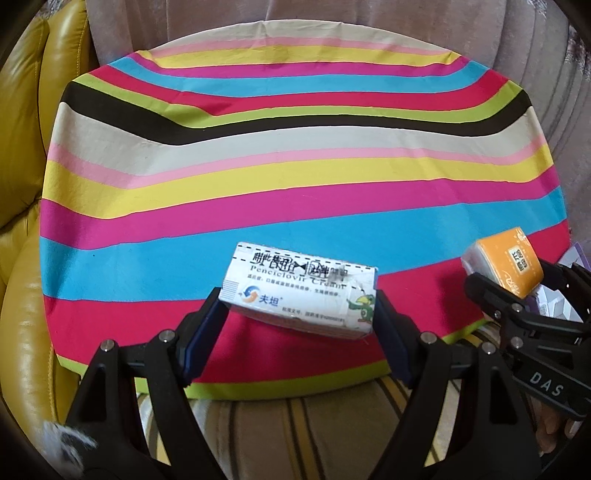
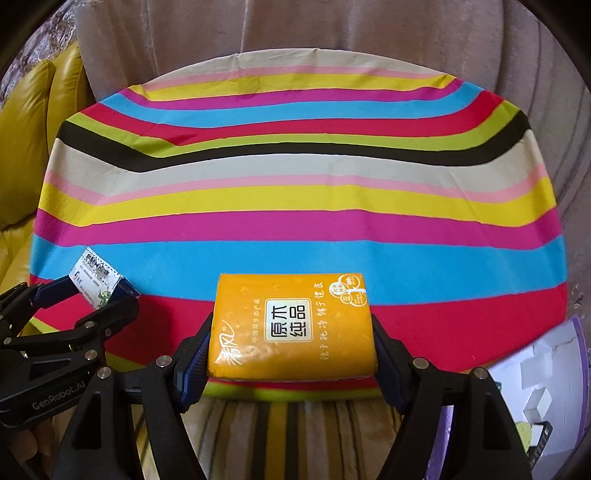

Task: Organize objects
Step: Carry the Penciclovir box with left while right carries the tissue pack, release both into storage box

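Observation:
My left gripper [image 1: 297, 301] is shut on a white cream box [image 1: 299, 291] with blue print and a green cartoon figure, held over the near edge of the striped tabletop [image 1: 295, 177]. My right gripper [image 2: 291, 336] is shut on an orange tissue pack [image 2: 291, 328], also over the near edge of the striped top [image 2: 295, 206]. The right gripper with the tissue pack [image 1: 506, 262] shows at the right of the left wrist view. The left gripper with the cream box [image 2: 98, 282] shows at the left of the right wrist view.
A yellow leather sofa [image 1: 22, 184] stands to the left. A pinkish cloth-covered seat back [image 2: 332, 33] rises behind the striped top. A purple and white open box [image 2: 543, 387] lies at the right. A striped beige cushion [image 2: 288, 432] lies below the grippers.

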